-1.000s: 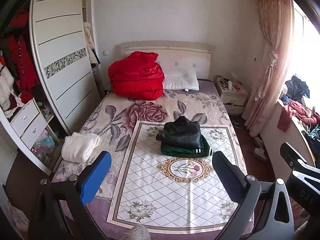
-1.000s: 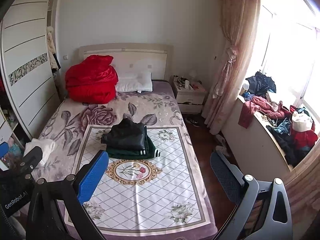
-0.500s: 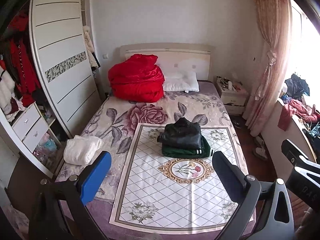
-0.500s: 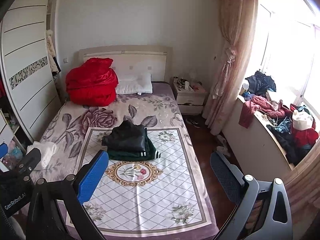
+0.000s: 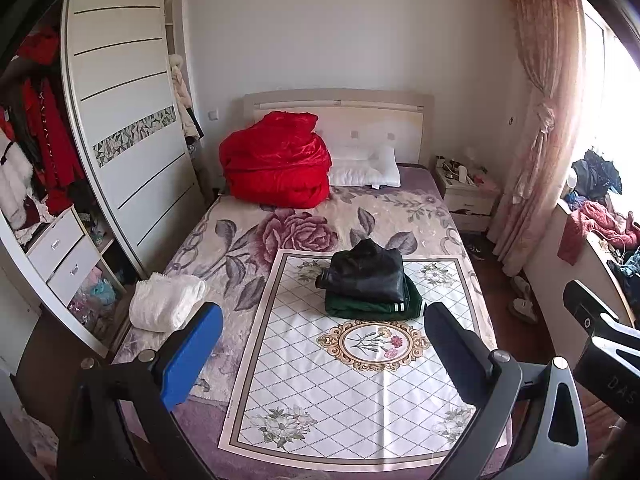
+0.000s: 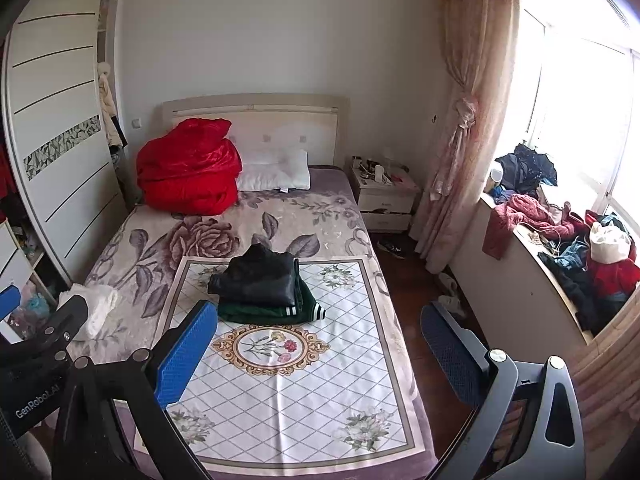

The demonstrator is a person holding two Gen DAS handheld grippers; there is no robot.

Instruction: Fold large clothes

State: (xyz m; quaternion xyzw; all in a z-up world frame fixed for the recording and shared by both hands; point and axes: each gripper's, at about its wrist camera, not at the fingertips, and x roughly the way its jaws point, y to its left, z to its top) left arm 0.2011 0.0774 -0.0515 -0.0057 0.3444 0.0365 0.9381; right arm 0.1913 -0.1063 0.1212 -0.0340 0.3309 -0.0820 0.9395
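Note:
A folded black jacket (image 5: 366, 272) lies on top of a folded dark green garment (image 5: 372, 307) on a white patterned mat (image 5: 320, 380) on the bed. The stack also shows in the right wrist view, black jacket (image 6: 256, 278) over the green garment (image 6: 272, 312). A folded white garment (image 5: 166, 306) lies at the bed's left edge. My left gripper (image 5: 320, 354) is open and empty, well short of the bed's foot. My right gripper (image 6: 316, 350) is open and empty, also held back from the bed.
A red quilt (image 5: 276, 168) and a white pillow (image 5: 364, 168) sit at the headboard. A wardrobe (image 5: 124, 128) stands left, a nightstand (image 6: 384, 196) right. A pile of loose clothes (image 6: 580, 248) covers the window ledge at right.
Both grippers have drawn back and risen slightly, so the bed looks a little farther and lower. Nothing on the bed has moved.

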